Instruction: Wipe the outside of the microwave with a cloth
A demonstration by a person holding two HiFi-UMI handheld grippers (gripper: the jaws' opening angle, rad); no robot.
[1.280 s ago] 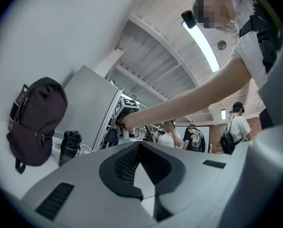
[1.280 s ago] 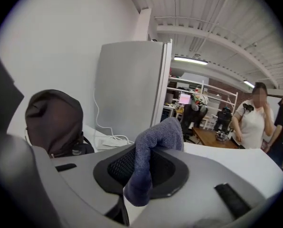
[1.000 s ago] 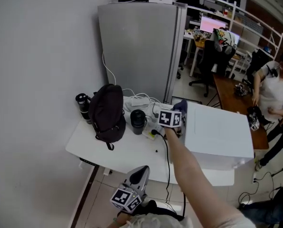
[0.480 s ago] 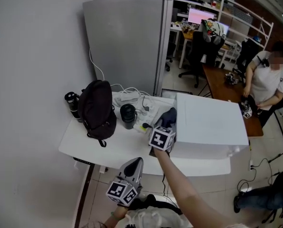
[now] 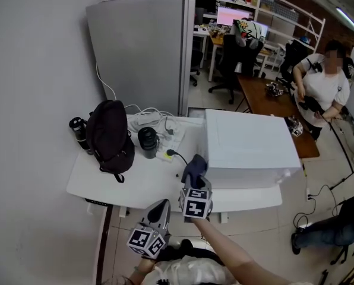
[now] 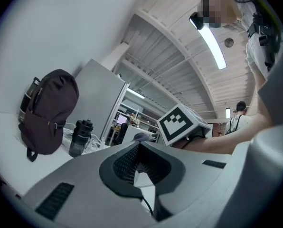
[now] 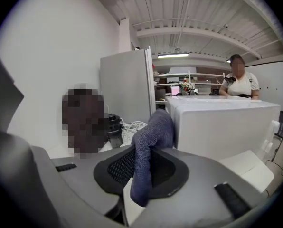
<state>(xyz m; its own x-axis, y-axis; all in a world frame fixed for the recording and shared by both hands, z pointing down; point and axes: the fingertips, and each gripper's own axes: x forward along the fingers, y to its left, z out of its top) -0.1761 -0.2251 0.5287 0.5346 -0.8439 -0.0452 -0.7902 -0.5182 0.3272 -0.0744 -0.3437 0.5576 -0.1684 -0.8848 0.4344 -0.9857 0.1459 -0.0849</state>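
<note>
The right gripper [image 5: 195,183] is clamped on a dark blue cloth [image 7: 150,139], which stands up out of its jaws in a soft fold. The white microwave [image 7: 222,125] lies just to this gripper's right and slightly ahead. Its near left side wall runs straight away along the gripper's line of sight, and its flat top is a little above the fold. The cloth is close beside that wall's near corner, though I cannot tell whether they touch. A short sideways push to the right would probably bring cloth and wall together. The left gripper [image 5: 158,217] hangs behind and to the left, jaws together on nothing, farther from the microwave.
</note>
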